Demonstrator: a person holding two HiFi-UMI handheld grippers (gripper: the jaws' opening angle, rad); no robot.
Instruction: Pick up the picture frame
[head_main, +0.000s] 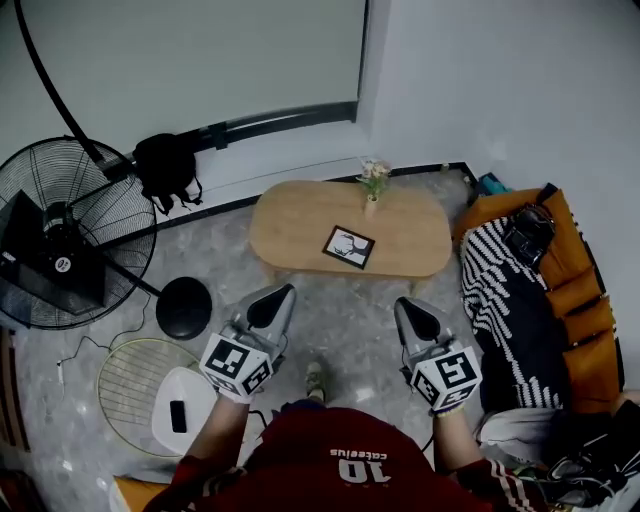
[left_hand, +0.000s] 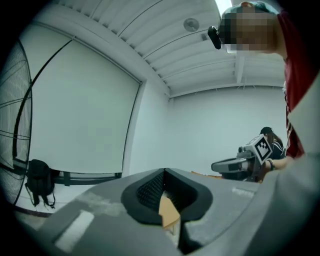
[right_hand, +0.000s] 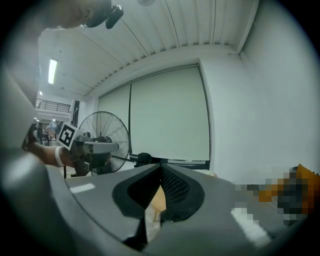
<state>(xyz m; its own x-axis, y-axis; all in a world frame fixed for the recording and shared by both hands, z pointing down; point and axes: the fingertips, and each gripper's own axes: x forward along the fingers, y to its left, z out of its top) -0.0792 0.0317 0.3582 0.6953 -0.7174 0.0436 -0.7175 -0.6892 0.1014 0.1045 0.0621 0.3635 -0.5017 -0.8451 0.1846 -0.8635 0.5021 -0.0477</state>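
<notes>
The black-framed square picture frame (head_main: 349, 247) lies flat on the light wooden oval low table (head_main: 290, 228), just in front of a small vase of flowers (head_main: 371, 203). The grey left gripper (head_main: 285, 291) and grey right gripper (head_main: 403, 303) hover over the floor short of the table, well apart from the frame, each with its jaws pressed together on nothing.

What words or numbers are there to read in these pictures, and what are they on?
"10": on the person's red shirt.
The small word next to that number: too blurred to read for sure.
Left marker cube and right marker cube: black-and-white square patterns only, no letters.
Picture frame on the wooden table: a dark drawing, no words I can read.
</notes>
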